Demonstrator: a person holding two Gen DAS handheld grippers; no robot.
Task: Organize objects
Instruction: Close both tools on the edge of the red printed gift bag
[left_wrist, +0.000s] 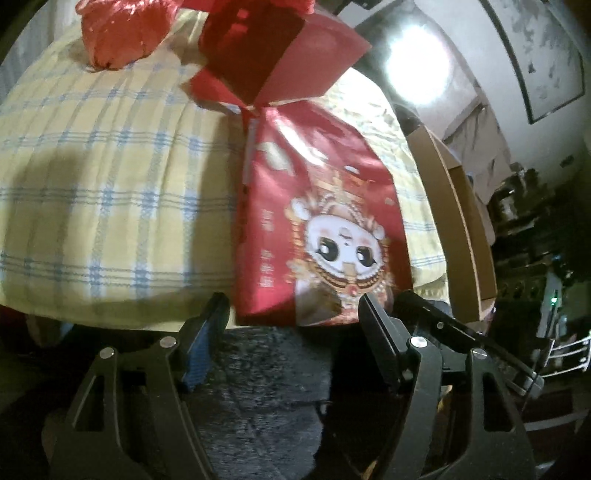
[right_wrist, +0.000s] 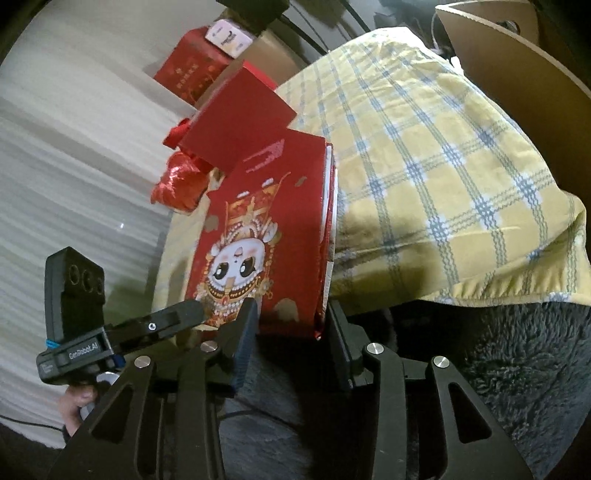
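- The left gripper (left_wrist: 293, 314) points steeply down at the near edge of the red box (left_wrist: 321, 221) with a cartoon face. Its jaws stand wide, one on each side of the box's near end; I cannot see that the pads press on it.
- In the right wrist view this left gripper (right_wrist: 192, 312) reaches in from the left, and a hand (right_wrist: 75, 402) holds its handle.
- The right gripper (right_wrist: 290, 328) also tilts down. Its jaws are partly open around the near right corner of the red box (right_wrist: 266, 236), and whether they touch it I cannot tell.
- The box lies on a yellow checked cloth (right_wrist: 436, 177), directly ahead of both grippers.
- Beyond it an open plain red box (right_wrist: 236, 122) and a red foil bundle (right_wrist: 181, 181) are lying.
- Under the grippers is a dark fluffy rug (right_wrist: 517, 369).
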